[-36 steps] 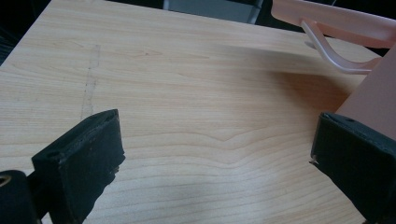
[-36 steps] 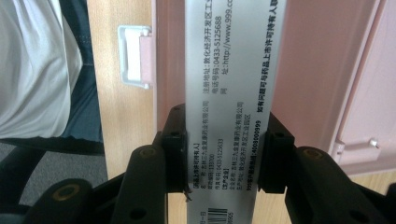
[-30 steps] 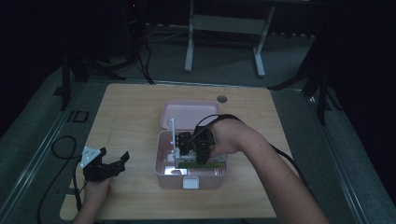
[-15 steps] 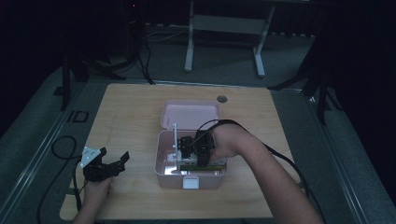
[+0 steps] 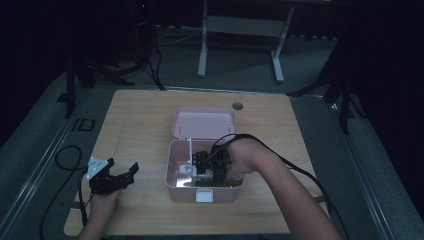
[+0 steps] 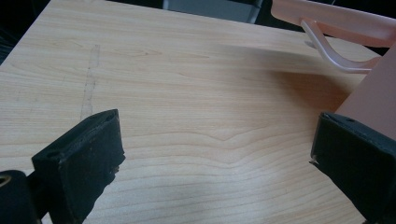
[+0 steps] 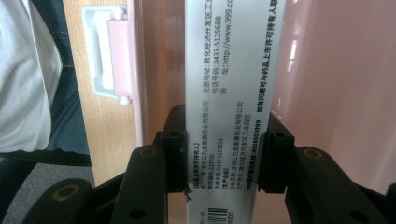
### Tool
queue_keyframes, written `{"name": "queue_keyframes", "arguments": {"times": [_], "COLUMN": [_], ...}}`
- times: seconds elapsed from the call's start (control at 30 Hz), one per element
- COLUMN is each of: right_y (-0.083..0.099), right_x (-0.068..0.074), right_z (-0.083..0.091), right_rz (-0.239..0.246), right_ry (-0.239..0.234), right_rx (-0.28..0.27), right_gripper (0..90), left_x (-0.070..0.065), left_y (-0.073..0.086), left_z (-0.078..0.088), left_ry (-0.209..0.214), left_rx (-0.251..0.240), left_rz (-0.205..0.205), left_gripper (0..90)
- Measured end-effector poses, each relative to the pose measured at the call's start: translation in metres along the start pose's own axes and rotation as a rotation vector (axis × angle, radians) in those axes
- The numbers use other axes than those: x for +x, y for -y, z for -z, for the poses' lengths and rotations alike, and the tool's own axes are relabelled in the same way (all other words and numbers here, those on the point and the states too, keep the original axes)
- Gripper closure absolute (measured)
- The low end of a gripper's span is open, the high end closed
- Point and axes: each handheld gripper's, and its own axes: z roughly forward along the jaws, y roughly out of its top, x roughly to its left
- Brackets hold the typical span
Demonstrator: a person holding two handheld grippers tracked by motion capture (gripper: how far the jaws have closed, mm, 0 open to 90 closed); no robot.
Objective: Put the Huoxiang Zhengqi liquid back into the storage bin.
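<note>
Wooden table (image 5: 140, 125), round grommet (image 5: 238, 106) at far edge; white desk frame (image 5: 240, 30) behind.

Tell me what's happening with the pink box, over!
Right gripper shut on white medicine carton, down inside open pink box. Left gripper open, idle on table. Nothing in the way.

My right claw (image 7: 226, 158), matt black plastic with brass-coloured rivets, pinches a smooth white printed cardboard carton (image 7: 229, 93). Around it, the glossy pink plastic box (image 7: 327, 84) reflects light. At the left of the frame lies the pale, matt, grained wooden tabletop (image 7: 109, 135).
</note>
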Motion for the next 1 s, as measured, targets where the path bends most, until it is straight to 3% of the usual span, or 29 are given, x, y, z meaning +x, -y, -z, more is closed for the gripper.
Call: {"name": "queue_keyframes", "arguments": {"times": [1.0], "right_y": [-0.006], "right_x": [-0.005], "right_z": [-0.041], "right_rz": [-0.007], "right_ry": [-0.034], "right_rx": [0.031], "right_gripper": [61.6], "left_x": [-0.002], "left_y": [0.001], "left_z": [0.000], "left_ry": [0.013], "left_rx": [0.002], "left_rz": [-0.006], "left_gripper": [2.6]}}
